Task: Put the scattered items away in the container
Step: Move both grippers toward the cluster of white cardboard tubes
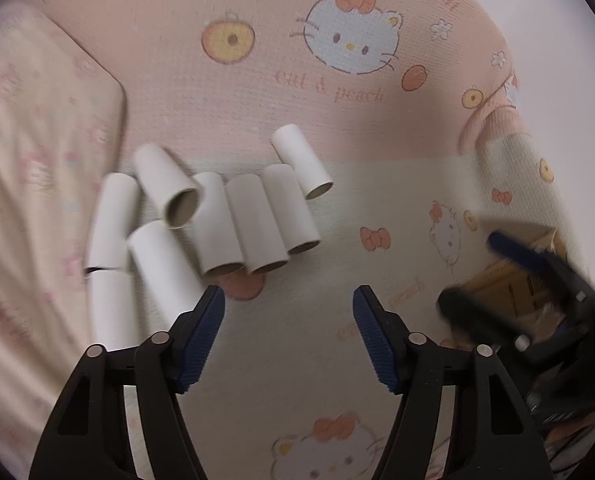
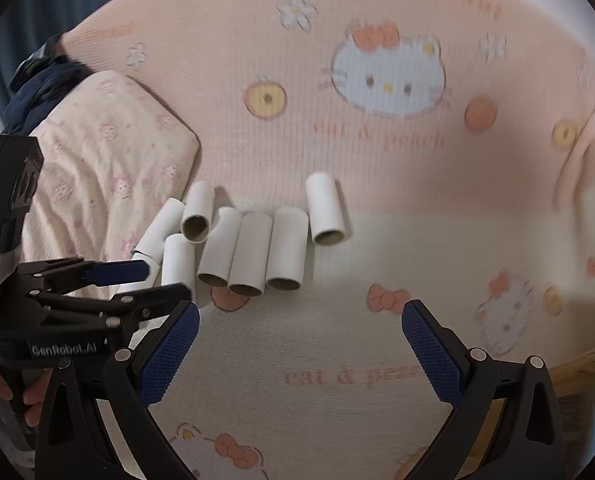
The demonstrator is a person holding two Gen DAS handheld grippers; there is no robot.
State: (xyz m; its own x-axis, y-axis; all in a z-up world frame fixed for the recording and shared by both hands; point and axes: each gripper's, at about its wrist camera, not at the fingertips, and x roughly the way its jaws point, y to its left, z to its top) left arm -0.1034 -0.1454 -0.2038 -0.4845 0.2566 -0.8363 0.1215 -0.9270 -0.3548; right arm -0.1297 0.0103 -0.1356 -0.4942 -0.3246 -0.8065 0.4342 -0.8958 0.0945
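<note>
Both the left tool (image 1: 287,300) and right tool (image 2: 299,320) hovered wide open and empty over a bed (image 2: 337,320), cardboard tubes (image 1: 253,224) clustered at centre-left of the frame, where a careless grab could send the light rolls rolling away.

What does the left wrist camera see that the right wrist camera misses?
Only the left wrist view shows a brown cardboard box, behind the blurred right tool. Only the right wrist view shows the left tool from the side, the person's fingers gripping its handle, and dark blue cloth. Both show the white cardboard tubes on the cartoon-cat bedsheet and a pillow.
</note>
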